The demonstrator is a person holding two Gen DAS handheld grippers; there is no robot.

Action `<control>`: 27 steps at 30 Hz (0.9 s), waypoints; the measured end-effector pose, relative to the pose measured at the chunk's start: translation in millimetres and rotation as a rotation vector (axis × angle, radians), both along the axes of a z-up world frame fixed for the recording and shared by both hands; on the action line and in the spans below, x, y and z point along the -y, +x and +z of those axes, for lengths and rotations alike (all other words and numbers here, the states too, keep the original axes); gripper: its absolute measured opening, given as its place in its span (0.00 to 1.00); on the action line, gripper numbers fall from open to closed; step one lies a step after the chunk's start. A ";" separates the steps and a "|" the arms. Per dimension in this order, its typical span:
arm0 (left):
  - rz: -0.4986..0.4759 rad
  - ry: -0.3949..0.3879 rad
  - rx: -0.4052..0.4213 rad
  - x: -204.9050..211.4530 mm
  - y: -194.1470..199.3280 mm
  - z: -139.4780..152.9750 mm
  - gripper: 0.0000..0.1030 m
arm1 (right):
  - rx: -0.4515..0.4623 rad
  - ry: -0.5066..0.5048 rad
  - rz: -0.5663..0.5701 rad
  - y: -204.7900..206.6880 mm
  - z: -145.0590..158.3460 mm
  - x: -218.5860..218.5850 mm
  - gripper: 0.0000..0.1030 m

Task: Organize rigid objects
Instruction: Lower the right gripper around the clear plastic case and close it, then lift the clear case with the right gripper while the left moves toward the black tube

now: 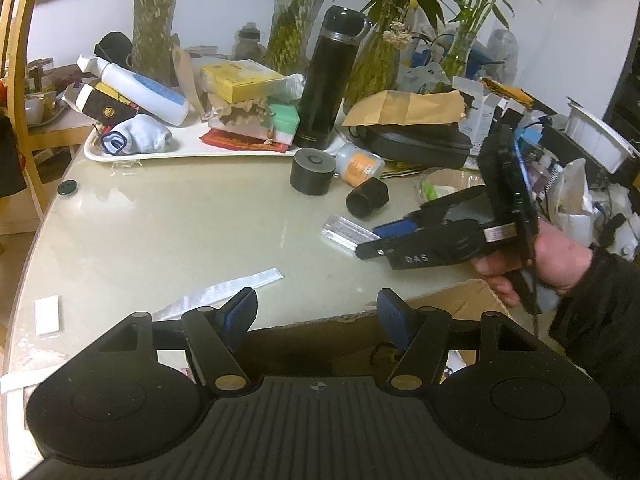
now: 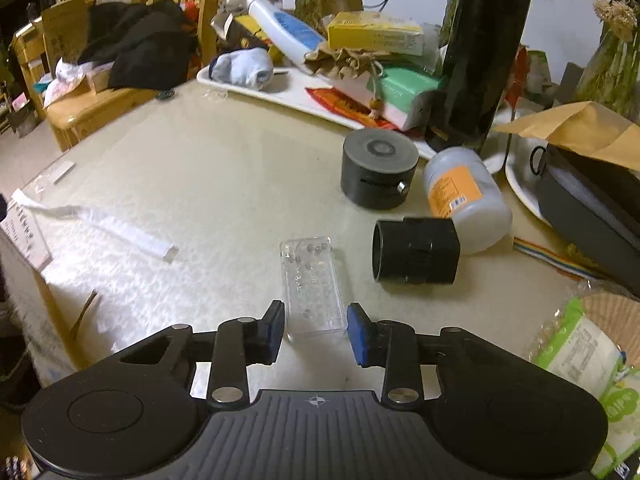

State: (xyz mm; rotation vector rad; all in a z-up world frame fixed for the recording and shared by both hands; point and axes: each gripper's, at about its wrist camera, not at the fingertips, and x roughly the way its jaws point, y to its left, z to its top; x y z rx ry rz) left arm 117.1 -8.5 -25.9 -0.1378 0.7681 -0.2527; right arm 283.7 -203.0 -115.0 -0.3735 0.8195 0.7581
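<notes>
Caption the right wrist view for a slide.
Right gripper straddling a clear plastic case on the table.

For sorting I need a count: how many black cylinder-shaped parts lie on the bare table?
2. The upright black cylinder stands before the tray; the black tube lies beside the orange-label bottle. Clutter may hide more.

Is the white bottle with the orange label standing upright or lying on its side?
Lying on its side. The white bottle rests lengthwise on the table, behind the black tube.
</notes>
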 end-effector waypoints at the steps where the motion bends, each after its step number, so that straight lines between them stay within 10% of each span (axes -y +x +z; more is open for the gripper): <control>1: 0.000 0.000 -0.001 -0.1 0.1 0.0 0.64 | 0.001 -0.007 0.009 -2.4 0.5 0.0 0.36; 8: 0.003 0.001 0.000 0.3 1.1 -0.6 0.64 | 0.024 0.018 0.012 -1.4 -2.4 -3.1 0.46; 27: -0.010 -0.011 0.005 4.7 5.2 -1.2 0.64 | 0.015 0.032 0.020 -4.3 1.8 -7.7 0.35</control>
